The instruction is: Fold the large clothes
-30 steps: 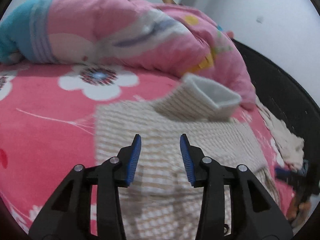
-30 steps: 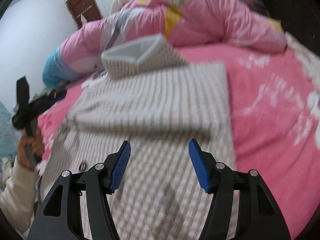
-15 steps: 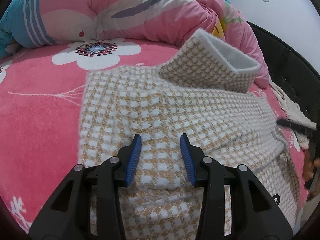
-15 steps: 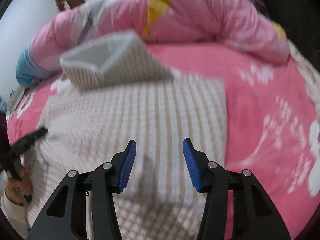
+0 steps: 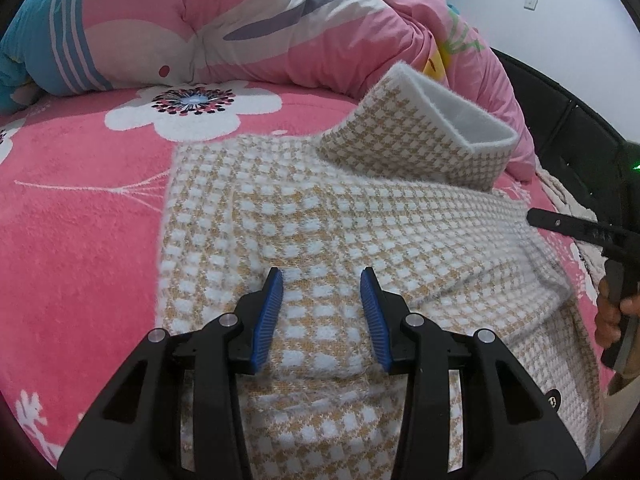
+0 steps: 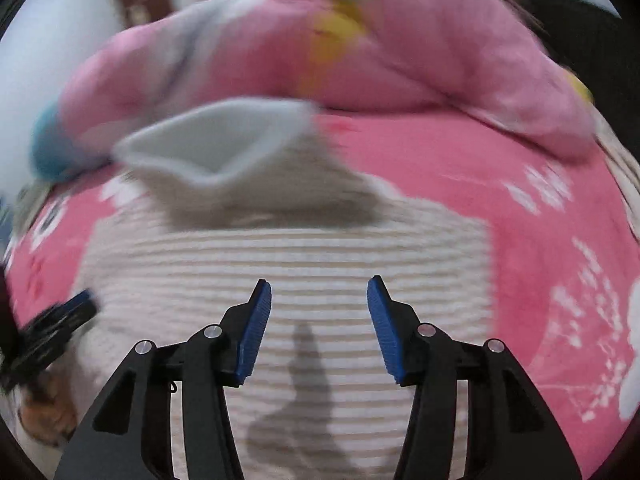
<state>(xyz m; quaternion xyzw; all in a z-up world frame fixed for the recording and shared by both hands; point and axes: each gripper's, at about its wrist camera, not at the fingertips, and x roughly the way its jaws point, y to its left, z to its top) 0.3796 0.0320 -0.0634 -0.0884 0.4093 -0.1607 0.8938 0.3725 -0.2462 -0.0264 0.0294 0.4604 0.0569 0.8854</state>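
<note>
Left wrist view: the sweater (image 5: 360, 232), a thick fuzzy houndstooth knit, lies on the bed (image 5: 80, 240) with one sleeve folded across the body and its cuff (image 5: 432, 136) standing up. The left gripper (image 5: 322, 312) presses down on the folded layer, fingers parted and gripping nothing. It looks soft, limp, bulky and non-slip. Best hold is probably a doubled edge or hem, not the flat middle.

Right wrist view: blurred. The right gripper (image 6: 320, 320) hovers over the sweater's body, fingers apart and empty. The quilt (image 6: 360, 52) is bunched beyond.
</note>
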